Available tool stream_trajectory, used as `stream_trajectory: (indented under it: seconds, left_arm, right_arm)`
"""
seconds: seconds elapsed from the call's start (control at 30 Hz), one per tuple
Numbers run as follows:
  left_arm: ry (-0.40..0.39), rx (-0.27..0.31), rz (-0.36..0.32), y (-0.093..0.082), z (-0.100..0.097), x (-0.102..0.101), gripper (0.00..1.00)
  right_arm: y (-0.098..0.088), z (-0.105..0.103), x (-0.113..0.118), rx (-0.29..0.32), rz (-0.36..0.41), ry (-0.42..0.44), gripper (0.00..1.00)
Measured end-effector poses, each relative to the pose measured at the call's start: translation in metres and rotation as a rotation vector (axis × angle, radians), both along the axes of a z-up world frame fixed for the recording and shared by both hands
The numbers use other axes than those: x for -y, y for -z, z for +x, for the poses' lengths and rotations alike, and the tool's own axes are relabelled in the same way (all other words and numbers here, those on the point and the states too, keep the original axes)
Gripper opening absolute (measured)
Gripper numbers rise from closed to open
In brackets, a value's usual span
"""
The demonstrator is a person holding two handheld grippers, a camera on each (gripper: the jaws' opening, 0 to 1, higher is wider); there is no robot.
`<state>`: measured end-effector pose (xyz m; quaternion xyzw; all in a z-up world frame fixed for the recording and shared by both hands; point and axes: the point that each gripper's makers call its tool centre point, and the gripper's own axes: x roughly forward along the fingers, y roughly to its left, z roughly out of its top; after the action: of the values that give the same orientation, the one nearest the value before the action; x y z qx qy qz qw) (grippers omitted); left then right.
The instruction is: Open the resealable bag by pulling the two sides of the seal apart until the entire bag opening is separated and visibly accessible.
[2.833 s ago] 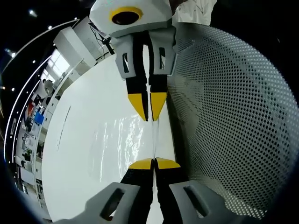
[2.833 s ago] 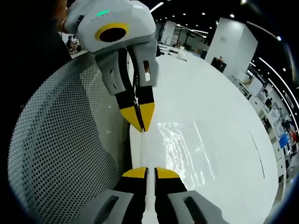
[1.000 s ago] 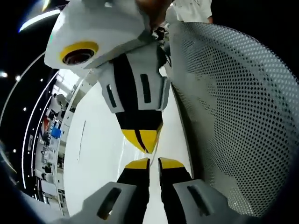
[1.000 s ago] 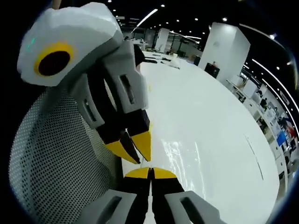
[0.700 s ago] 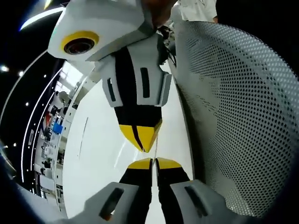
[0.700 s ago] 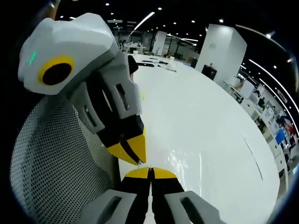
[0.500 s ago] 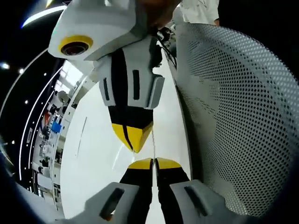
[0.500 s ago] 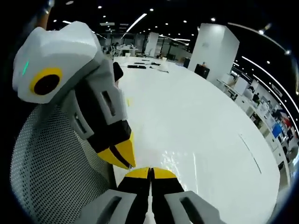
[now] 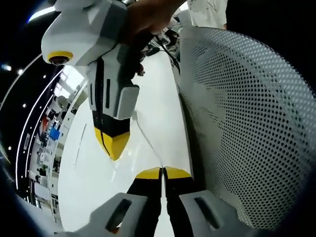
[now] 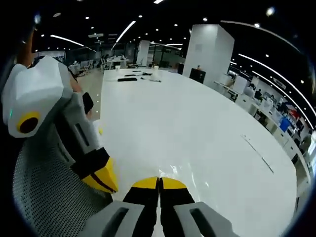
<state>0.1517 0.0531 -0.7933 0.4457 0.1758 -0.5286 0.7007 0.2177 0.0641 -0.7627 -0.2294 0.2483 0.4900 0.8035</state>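
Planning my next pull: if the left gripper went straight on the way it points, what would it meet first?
Likely just the white table. The right gripper hangs off to the side of the left gripper's line, though depth is unclear.

Opposed close views; shared white table (image 9: 94,173).

Bright ceiling strips, dark hall; glare on white table (image 10: 197,148); strong fisheye bending; sharp focus.
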Motion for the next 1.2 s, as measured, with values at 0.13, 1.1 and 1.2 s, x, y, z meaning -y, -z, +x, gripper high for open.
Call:
stream_trajectory:
  seconds: [0.13,1.1,1.2]
  left_arm:
    - [-0.005,-0.019,-0.012,0.001,-0.004,0.001,0.00]
    - [-0.174,-0.065,-0.143,-0.019,0.020,-0.012,0.00]
    - [-0.203,-0.064,-0.180,-0.025,0.024,-0.011,0.00]
  right_arm:
    - [-0.005,0.005,-0.002,0.005,0.023,0.022,0.00]
    - [-0.065,0.041,-0.012,0.162,0.072,0.089,0.00]
    - [-0.075,0.041,-0.014,0.200,0.063,0.073,0.00]
